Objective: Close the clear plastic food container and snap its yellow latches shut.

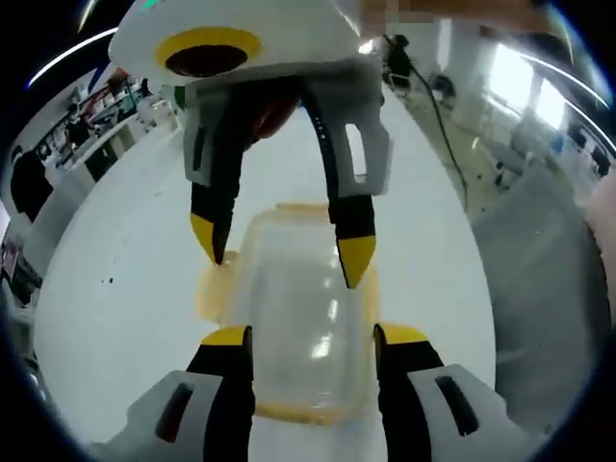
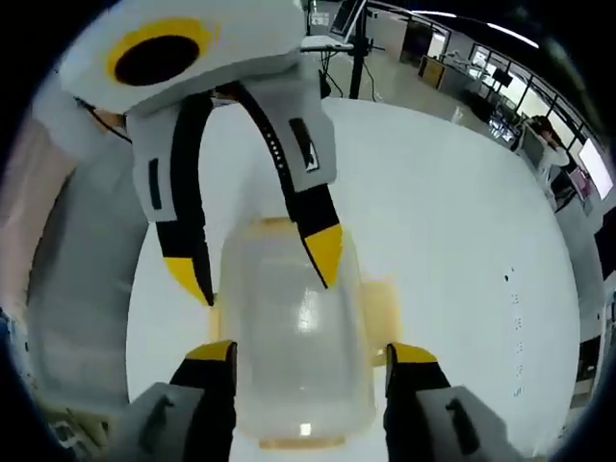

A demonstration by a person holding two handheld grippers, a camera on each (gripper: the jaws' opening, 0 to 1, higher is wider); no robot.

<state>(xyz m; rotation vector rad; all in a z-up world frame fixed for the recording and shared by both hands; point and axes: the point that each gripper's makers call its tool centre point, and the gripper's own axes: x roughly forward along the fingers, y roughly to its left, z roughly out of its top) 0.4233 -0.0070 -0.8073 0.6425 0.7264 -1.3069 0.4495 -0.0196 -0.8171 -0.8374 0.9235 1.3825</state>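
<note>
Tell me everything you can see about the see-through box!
The box is clear plastic, oblong with rounded corners, lying flat on the white table with its clear lid on. Yellow latches stick out at its sides and ends. The left gripper and right gripper each straddle one end, jaws open. It looks empty.
</note>
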